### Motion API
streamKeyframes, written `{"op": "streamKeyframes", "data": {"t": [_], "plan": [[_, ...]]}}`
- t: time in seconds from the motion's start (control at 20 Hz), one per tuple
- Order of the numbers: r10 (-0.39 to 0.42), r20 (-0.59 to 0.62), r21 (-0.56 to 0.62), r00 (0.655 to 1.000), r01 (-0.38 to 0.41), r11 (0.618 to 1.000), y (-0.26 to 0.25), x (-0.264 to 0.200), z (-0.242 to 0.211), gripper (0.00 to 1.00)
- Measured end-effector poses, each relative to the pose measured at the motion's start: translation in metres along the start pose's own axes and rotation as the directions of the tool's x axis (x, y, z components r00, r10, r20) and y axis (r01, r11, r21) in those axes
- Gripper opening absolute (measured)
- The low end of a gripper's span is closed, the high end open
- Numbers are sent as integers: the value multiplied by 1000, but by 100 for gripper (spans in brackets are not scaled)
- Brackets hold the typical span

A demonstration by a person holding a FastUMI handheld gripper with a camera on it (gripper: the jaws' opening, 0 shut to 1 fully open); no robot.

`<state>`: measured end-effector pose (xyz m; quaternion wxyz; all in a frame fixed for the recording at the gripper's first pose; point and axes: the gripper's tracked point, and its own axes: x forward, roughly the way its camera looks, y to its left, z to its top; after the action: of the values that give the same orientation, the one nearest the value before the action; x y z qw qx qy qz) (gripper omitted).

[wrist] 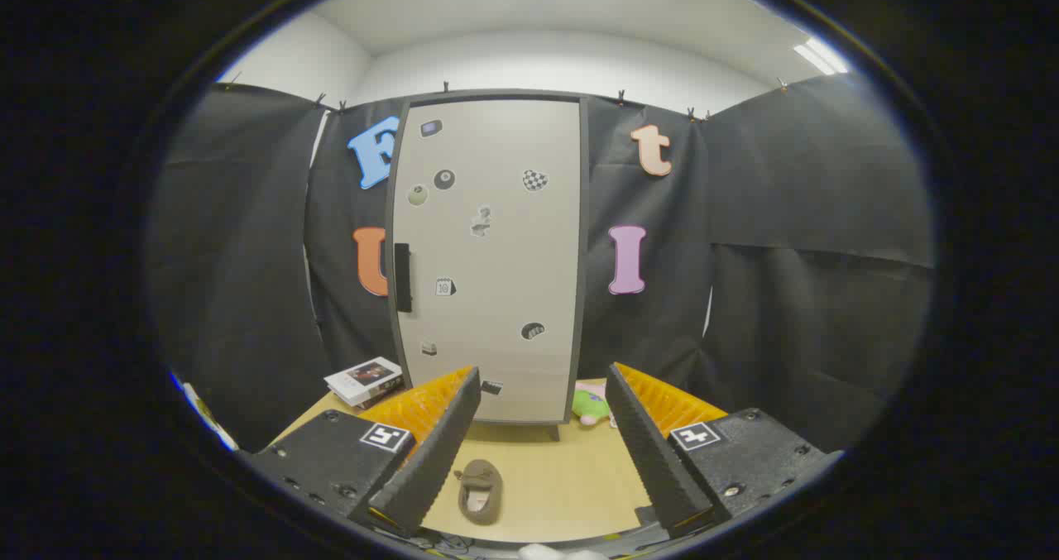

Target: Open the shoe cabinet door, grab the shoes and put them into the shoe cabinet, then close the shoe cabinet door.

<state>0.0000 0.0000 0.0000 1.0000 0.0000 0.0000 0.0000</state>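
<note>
The tool [542, 436] hangs above a pale wooden surface [571, 477], its two ribbed, wedge-shaped fingers [438, 452] spread wide apart and gripping nothing; each finger's housing carries a small square black-and-white marker tag. Between the fingers, on the bare wood and nearer the left one, lies a single brown slipper-like shoe [480, 491], soft in look, its opening facing up. Open wood stretches from the shoe to the right finger and forward to the foot of the shoe cabinet [492, 254], so the run between the fingers is free apart from the shoe. The cabinet stands upright beyond the fingertips at the far edge of the surface, tall, with a dark frame and a smooth light grey door [505, 312] that is closed. A dark vertical handle [403, 277] sits on the door's left edge at about mid height. Small stickers dot the door, among them a black ball, a checkered heart and a calendar-like tile; their writing is too small to read. Left of the cabinet's base, a stack of flat books or boxes [364, 380] lies at the surface's edge. To the right of the base, just past the right fingertip, sits a green and pink plush toy [591, 404]. Black cloth walls close in behind and on both sides.
</note>
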Motion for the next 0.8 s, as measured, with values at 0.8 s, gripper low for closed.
{"op": "streamKeyframes", "data": {"t": [0.8], "plan": [[-21,5,9,1000,21,1000,11,-1,7,99]]}}
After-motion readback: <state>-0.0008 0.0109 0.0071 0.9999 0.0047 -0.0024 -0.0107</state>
